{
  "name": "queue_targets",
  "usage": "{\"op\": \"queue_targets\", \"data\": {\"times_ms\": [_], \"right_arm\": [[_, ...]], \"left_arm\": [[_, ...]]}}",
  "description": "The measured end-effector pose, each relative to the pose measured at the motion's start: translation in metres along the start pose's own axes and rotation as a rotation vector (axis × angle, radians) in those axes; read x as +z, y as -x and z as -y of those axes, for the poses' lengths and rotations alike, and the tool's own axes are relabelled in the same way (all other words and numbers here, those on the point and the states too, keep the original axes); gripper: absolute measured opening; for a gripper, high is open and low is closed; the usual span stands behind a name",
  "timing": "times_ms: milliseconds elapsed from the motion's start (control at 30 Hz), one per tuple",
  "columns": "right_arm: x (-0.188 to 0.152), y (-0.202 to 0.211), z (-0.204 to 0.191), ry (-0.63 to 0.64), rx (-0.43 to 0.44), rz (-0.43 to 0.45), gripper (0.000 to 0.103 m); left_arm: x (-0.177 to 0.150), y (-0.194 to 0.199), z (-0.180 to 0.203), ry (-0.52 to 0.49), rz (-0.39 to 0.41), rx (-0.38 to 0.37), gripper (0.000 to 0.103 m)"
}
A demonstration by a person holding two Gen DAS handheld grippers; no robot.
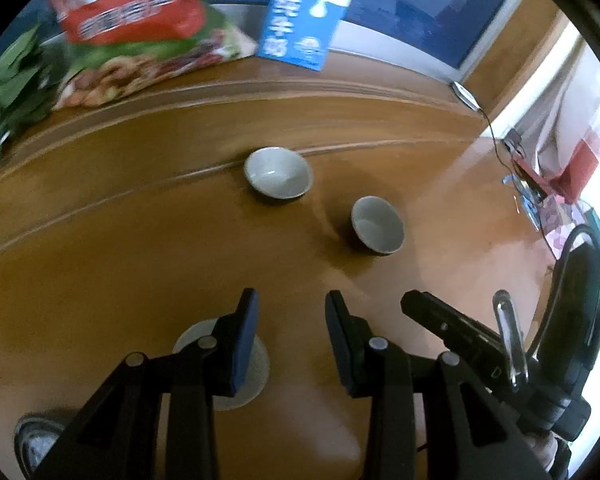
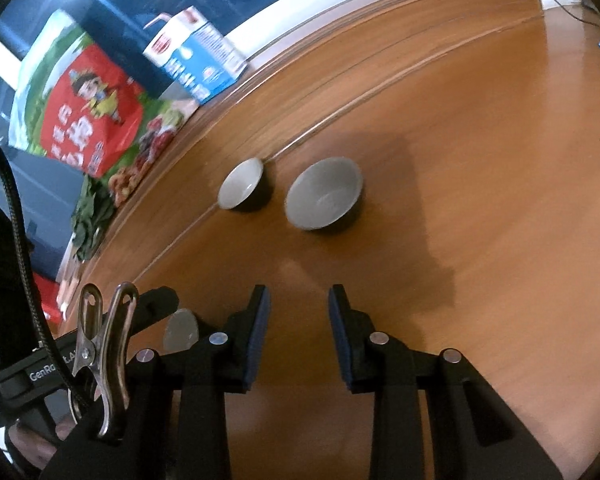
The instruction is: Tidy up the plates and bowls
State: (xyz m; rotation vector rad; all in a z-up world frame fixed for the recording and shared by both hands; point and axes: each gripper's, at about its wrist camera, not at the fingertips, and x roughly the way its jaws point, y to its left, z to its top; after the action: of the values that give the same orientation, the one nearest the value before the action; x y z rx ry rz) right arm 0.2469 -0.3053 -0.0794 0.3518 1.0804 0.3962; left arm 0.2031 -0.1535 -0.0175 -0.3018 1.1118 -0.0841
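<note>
- Both of your grippers are empty: the left gripper (image 1: 292, 304) has its jaws parted with only bare wood showing in the gap, and the right gripper (image 2: 298, 300) stands the same way, nothing between its pads.
- The two bowls you still have to sort sit upright out ahead on the wooden table (image 1: 100, 264). In the left wrist view the far bowl (image 1: 278, 173) rests on a seam in the tabletop and the near bowl (image 1: 377, 225) sits to its right, apart from it.
- From the right wrist view that near bowl (image 2: 324, 194) lies almost straight ahead of your right jaws, so it looks like the natural pick for that hand; the far one (image 2: 242, 184) sits just left of it, not touching.
- A pale plate (image 1: 256, 364) lies flat under your left fingers, partly hidden by them. It seems a fair spot to gather dishes, so the bowls probably want to come back toward it.
- A second round dish (image 1: 30, 436) shows at the lower left edge; too blurred to say if it is a plate or a bowl.
- Both grippers tilt steeply down at the table, side by side, with the right gripper's body visible at the left camera's lower right.
- The milk carton (image 1: 306, 16), snack bag (image 1: 132, 12) and leafy greens (image 1: 8, 92) line the back edge, well clear of your reach path.
</note>
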Motion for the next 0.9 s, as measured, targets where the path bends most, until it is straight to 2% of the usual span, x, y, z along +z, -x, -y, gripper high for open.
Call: {"op": "queue_targets", "data": {"times_ms": [267, 467, 600, 867, 900], "right_arm": [[0.017, 0.0, 0.017, -0.024, -0.011, 0.032, 0.031], [0.027, -0.007, 0.026, -0.035, -0.013, 0.038, 0.031], [0.032, -0.014, 0.028, -0.031, -0.007, 0.042, 0.031], [0.041, -0.027, 0.034, -0.042, -0.013, 0.034, 0.031], [0.042, -0.029, 0.034, -0.042, -0.009, 0.031, 0.031]], "left_arm": [[0.021, -0.021, 0.029, -0.065, -0.01, -0.025, 0.036], [0.038, -0.04, 0.044, -0.085, -0.017, -0.075, 0.036], [0.046, -0.055, 0.052, -0.114, -0.026, -0.072, 0.035], [0.051, -0.077, 0.047, -0.084, -0.054, -0.072, 0.034], [0.052, -0.08, 0.045, -0.077, -0.06, -0.077, 0.032]]}}
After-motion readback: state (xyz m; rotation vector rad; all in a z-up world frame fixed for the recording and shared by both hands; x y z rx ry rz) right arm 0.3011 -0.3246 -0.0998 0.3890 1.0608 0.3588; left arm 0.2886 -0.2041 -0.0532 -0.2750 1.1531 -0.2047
